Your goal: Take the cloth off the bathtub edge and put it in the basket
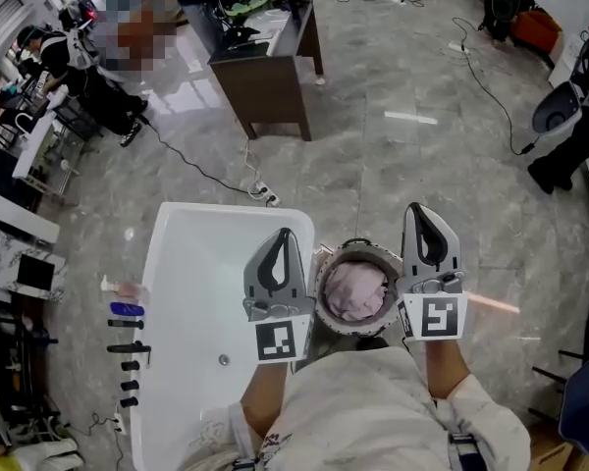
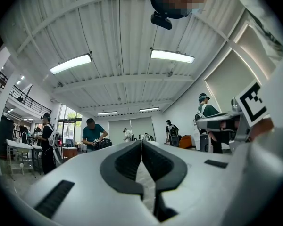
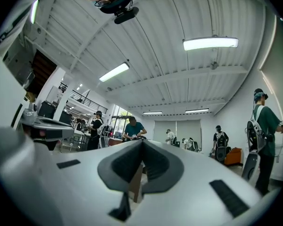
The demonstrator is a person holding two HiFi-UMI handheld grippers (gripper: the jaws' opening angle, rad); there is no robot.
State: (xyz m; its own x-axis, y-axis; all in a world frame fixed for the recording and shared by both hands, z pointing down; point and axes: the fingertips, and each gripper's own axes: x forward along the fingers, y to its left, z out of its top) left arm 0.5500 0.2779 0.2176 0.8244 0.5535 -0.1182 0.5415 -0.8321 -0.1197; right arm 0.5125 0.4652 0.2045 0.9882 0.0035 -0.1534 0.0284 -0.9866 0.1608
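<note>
Head view: a white rectangular bathtub (image 1: 191,283) was seen at the left, with a blue bottle (image 1: 126,309) and a row of small black items (image 1: 130,366) set along its far-left rim. No cloth was seen on the edge nearest the person. The grey-and-black left hand-held gripper (image 1: 285,235) was held over the tub's right edge, jaws pressed together with nothing between them, as the left gripper view confirmed.

Between the two grippers stood a round woven basket (image 1: 363,251), in which the crumpled pale pink cloth (image 1: 355,290) lay. The transfer was therefore judged complete.

The matching right hand-held gripper (image 1: 419,209) was held just right of the basket, jaws likewise closed on nothing. Both grippers were judged to be parked clear of the basket because no load was left to carry.

Both forearms, in pale sleeves, were extended forward from the body, side by side. Each gripper was pointed away from the person, roughly level and tipped slightly upward.
</note>
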